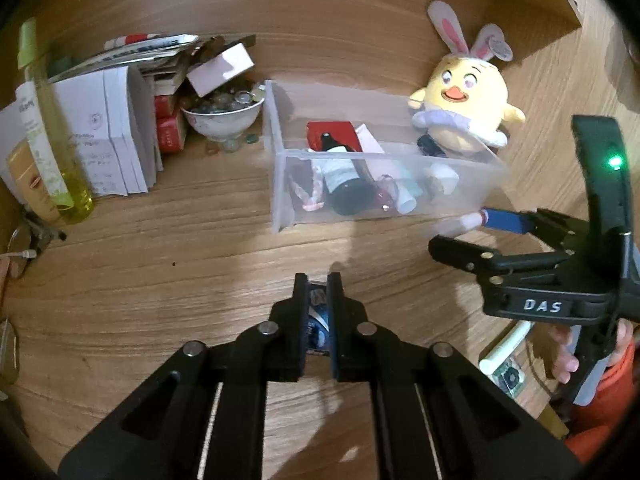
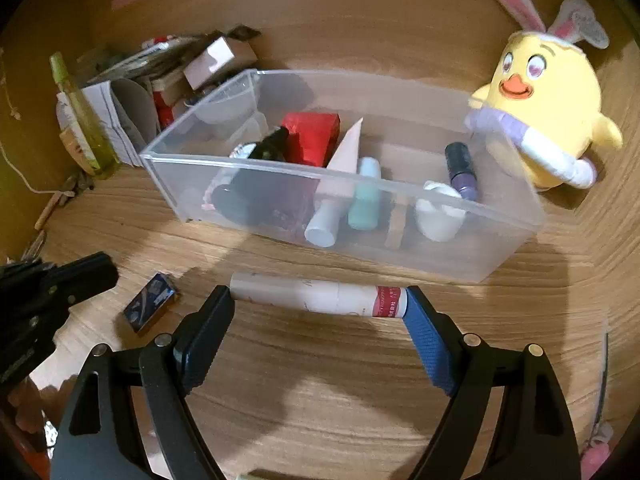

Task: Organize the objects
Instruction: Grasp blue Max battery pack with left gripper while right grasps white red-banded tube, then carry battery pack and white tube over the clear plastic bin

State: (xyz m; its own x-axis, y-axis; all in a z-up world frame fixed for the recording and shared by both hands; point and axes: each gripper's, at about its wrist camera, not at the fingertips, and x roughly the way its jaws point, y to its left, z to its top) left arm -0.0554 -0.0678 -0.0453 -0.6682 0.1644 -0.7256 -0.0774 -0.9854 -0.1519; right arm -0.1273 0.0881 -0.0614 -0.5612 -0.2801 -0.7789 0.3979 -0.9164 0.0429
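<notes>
While the left claw (image 1: 318, 320) pinches a flat blue box (image 1: 319, 326), the right claw (image 2: 320, 300) spans a white tube (image 2: 316, 294) endwise.

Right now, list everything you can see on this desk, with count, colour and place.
Clear plastic bin: one, transparent, desk centre, holding bottles, tubes, a red box.
Plush chick with bunny ears: one, yellow, right of bin.
Small flat box: one, dark blue, desk, before bin.
Bowl of glass pebbles: one, white, left of bin.
Tall spray bottle: one, yellow-green, far left.
White tube with red band: one, between right tool's pads.
Left tool: one, black, shut.
Right tool: one, black, blue pads, shut on tube.
</notes>
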